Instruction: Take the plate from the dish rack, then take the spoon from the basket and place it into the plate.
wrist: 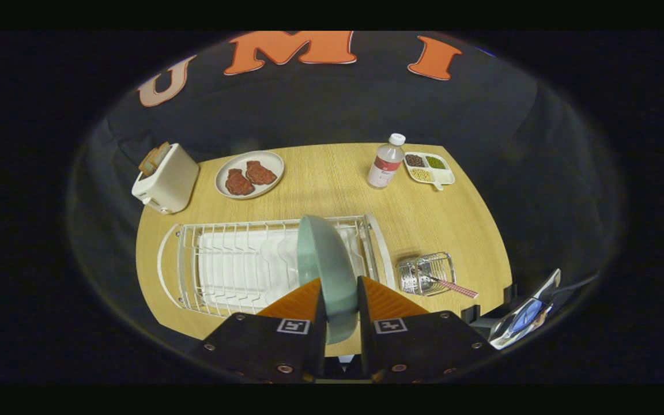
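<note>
Now we see our gripper [340,300] closed tight on the pale green plate [326,265], both fingers pressing its rim as it stands on edge over the white dish rack [240,265], while the spoon [450,284] lies in the wire basket [424,274] just beside the rack

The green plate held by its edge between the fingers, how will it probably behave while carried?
The plate looks rigid and glossy, so it may slip in the gripper, which pinches only its rim. Held upright over the dish rack, it could swing or tip.
</note>
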Demonstrator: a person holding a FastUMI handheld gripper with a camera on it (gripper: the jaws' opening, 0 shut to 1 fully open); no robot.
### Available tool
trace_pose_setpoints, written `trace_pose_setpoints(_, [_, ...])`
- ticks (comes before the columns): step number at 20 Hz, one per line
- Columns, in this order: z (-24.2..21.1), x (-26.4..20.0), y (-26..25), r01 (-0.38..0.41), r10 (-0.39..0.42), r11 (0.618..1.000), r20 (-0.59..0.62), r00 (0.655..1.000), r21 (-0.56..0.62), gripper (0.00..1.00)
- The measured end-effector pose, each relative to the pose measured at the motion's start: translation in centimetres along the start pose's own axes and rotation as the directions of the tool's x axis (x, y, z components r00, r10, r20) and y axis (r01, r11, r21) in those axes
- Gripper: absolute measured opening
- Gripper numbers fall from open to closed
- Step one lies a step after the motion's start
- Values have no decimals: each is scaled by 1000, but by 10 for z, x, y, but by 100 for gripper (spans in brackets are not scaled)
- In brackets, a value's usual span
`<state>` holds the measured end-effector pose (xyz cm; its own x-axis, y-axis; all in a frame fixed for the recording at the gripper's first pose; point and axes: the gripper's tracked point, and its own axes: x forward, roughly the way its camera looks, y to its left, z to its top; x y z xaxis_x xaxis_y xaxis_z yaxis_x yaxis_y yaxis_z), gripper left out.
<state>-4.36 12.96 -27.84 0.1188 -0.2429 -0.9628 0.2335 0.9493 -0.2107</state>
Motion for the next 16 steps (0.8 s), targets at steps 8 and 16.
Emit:
trace_pose_setpoints(8, [-22, -11, -27, -131, 132, 982, 0, 991, 134, 17])
trace_pose_setpoints(16, [-86, -20, -87, -306, 323, 913, -18, 946, 270, 17])
